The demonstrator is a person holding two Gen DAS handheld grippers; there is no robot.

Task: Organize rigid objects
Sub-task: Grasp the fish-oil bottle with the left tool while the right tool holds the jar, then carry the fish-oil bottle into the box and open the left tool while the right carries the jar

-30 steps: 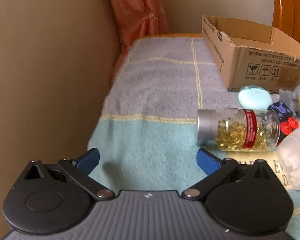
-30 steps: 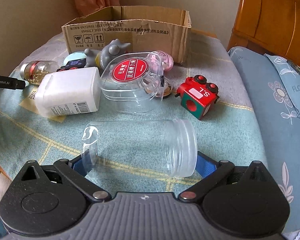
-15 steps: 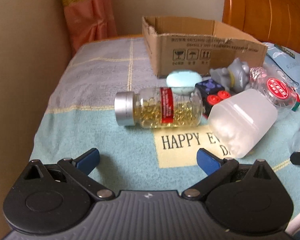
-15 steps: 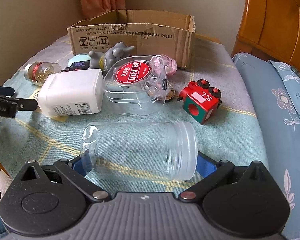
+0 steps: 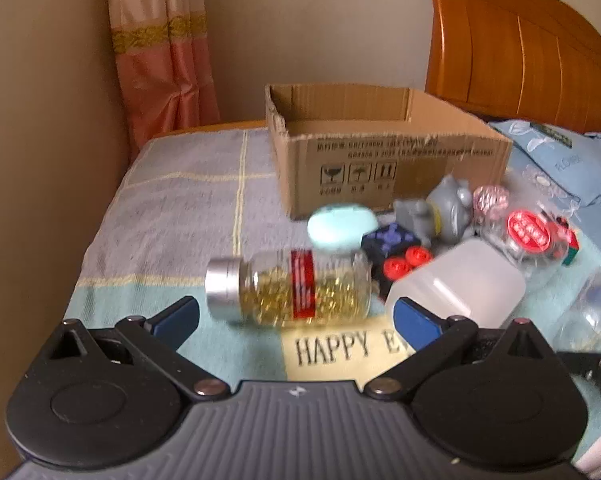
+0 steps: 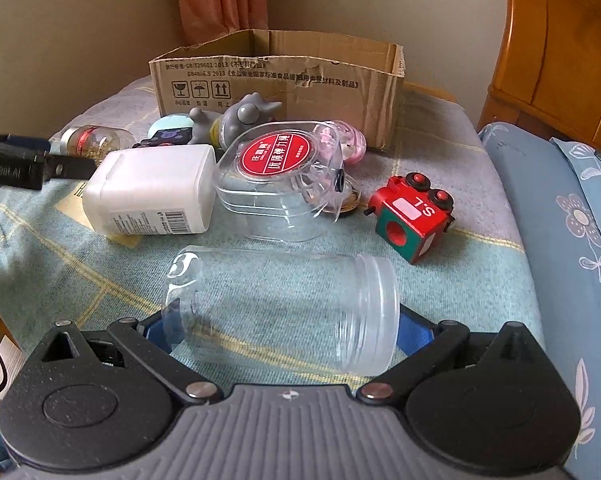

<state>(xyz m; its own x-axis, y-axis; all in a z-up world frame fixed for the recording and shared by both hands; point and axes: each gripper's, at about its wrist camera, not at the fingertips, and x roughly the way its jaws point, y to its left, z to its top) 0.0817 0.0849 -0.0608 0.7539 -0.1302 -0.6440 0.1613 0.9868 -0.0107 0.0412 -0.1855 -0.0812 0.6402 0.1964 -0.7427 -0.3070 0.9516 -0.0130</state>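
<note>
Lying sideways, the jar point(image 6: 278, 308) sat between the right claw point(image 6: 280, 326) — whether gripped, unclear. The left claw point(image 5: 294, 318) gaped open before the pill bottle point(image 5: 288, 288).

Both cameras looked forward along their tools, low over the worktop point(image 5: 180, 216) toward the cardboard box point(image 5: 380, 160). The left view stood close behind the capsule bottle point(image 5: 300, 288), left of the box; the right view sat nearer, over the clear jar point(image 6: 284, 304). Both shared the box and the white bottle point(image 6: 152, 196).
</note>
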